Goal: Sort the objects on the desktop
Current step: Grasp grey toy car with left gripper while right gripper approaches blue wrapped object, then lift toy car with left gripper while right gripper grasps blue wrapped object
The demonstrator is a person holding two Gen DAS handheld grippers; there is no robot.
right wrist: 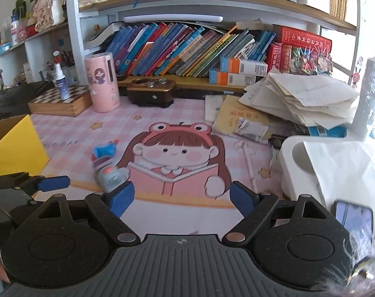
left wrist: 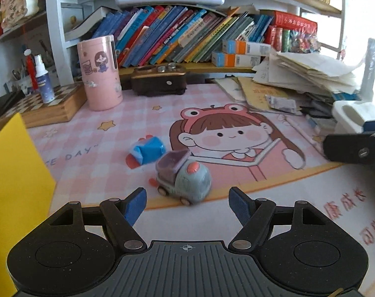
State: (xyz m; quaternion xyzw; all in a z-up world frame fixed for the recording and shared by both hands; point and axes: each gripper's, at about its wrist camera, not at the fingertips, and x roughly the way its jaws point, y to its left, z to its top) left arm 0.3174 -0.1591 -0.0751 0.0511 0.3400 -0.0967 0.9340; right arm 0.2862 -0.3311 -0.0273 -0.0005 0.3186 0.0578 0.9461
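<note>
Left wrist view: rounded plastic toy truck (left wrist: 185,177) beside crinkled blue packet (left wrist: 148,149).

Left gripper (left wrist: 187,201) fingers spread, empty; right gripper (right wrist: 181,196) likewise.

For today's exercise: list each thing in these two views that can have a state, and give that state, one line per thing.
Left gripper: open, empty.
Right gripper: open, empty.
Grey-blue toy truck with orange knob: upright on its wheels on the mat.
Blue toy on red base: lying on the mat, untouched.
Yellow cardboard box: open at the top.
Pink cylindrical holder: upright.
White spray bottle: upright, on the chessboard box.
</note>
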